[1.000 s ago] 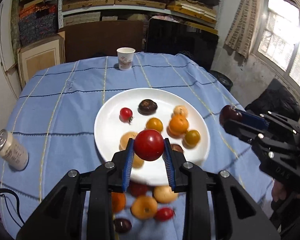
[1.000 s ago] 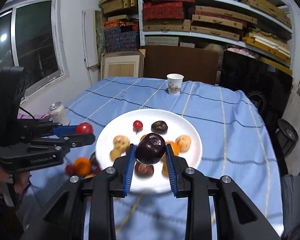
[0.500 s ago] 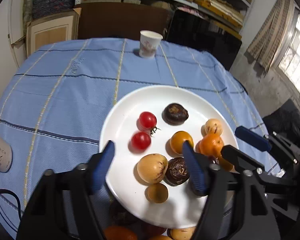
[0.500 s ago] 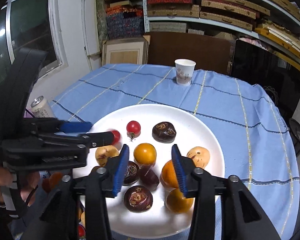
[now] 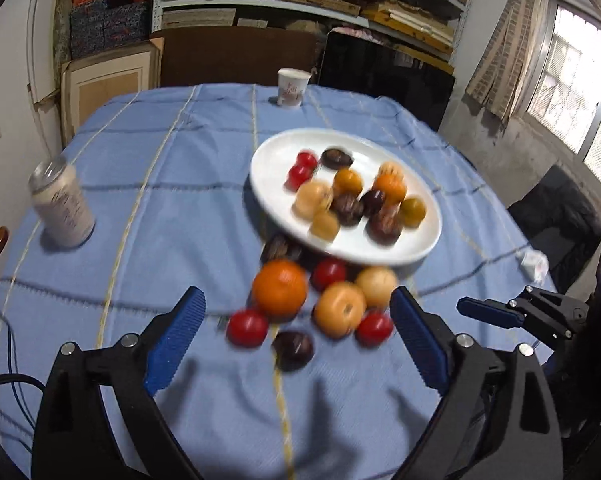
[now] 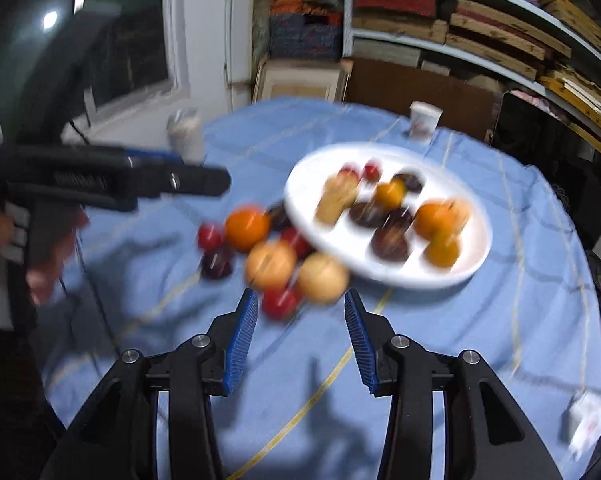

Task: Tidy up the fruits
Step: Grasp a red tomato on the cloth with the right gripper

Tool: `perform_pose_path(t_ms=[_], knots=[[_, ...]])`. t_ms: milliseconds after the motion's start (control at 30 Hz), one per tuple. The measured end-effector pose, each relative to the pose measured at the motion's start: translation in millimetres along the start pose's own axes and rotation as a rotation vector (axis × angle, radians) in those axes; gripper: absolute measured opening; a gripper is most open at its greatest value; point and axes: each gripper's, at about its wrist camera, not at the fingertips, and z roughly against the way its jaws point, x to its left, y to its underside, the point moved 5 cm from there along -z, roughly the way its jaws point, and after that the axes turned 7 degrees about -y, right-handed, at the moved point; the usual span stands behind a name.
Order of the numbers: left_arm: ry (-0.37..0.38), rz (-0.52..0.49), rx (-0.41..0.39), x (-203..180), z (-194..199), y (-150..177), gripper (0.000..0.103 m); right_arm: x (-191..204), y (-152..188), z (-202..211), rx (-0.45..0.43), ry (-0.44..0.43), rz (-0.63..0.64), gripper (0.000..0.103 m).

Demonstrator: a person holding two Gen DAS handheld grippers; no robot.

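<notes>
- Blue cloth (image 5: 140,208) with thin yellow and dark lines covers the round table.
- On the cloth sits a white plate (image 5: 276,152) with many small fruits on it: two red ones at the far side, some orange ones, some tan ones and some dark brown ones.
- More fruits lie in a bunch on the cloth, just beside the near edge of the plate.
- In that bunch the big orange (image 5: 279,288) is at the left, and one tan fruit (image 5: 339,310) is right next to it.
- One red tomato (image 5: 247,327) lies near the orange, on the side closer to the tongs.
- One dark plum (image 5: 293,345) is the fruit closest to the left tongs.
- The left tongs (image 5: 296,328) are wide open and hold nothing. They hang over the cloth, with the bunch of fruit between the blue pads (image 5: 172,340).
- The right tongs (image 6: 299,338) are open too and hold nothing. They hang over the cloth close to the bunch, and another red tomato (image 6: 280,302) sits just past the tips.
- In the right view, the left tongs reach in from the left side, and a hand (image 6: 40,268) holds them.
- One silver can (image 5: 62,204) stands on the left part of the cloth, well apart from the plate.
- One paper cup (image 5: 293,87) stands at the far edge of the table.
- Both views are blurry, so small marks on the fruits are hard to see.
</notes>
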Motion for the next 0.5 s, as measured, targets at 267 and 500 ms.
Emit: perform_pose_path(t_ms=[267,500], knots=[[-0.072,-0.059,0.073,18,-26,58,0.091,9,-1,-41,0.068,0.034,-0.05,0.045],[-0.089,-0.059,0.072,25,-32,57,0.091,4,-8,-63,0.093,0.07,-0.091,0.044]])
